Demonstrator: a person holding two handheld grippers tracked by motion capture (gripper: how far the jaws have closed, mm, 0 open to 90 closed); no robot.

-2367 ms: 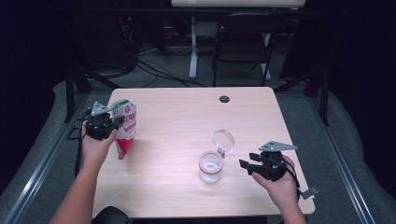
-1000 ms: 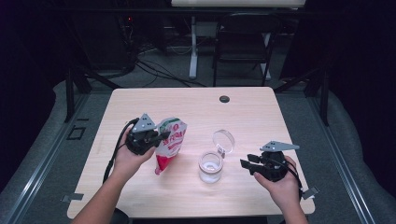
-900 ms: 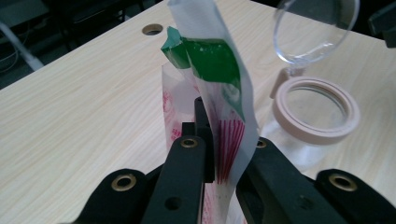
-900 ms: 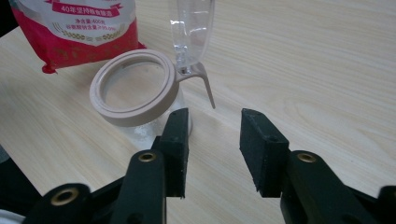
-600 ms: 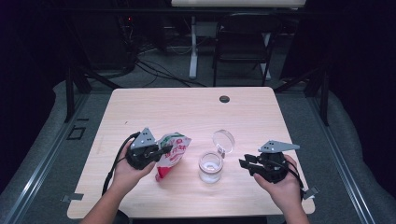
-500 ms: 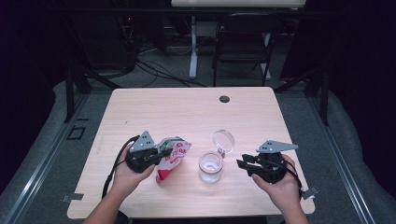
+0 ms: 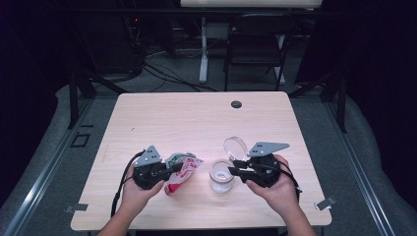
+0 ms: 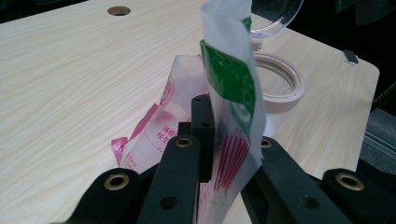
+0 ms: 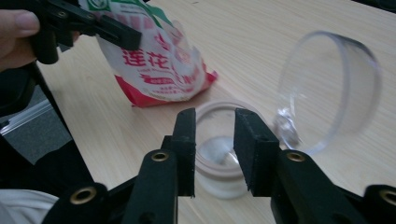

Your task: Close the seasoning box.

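High view: near the table's (image 7: pixel 147 113) front edge, the left gripper (image 7: pixel 169 170) pinches the pouch (image 7: pixel 184 169); the right gripper's (image 7: pixel 233 171) jaws, just narrowing, stand apart at the jar (image 7: pixel 221 175), gripping nothing.

Red-white pouch (image 7: pixel 181 169) tilted beside open clear jar (image 7: pixel 221 176).

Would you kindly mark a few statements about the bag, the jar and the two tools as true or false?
1. The left tool grips the printed bag. True.
2. The jar has its hinged lid shut. False: the lid stands open.
3. The right tool holds the bag. False: its jaws stand apart with a gap at the jar's rim, having just been closing.
4. The bag lies to the left of the jar in the high view. True.
5. The table is dark metal. False: light wood.
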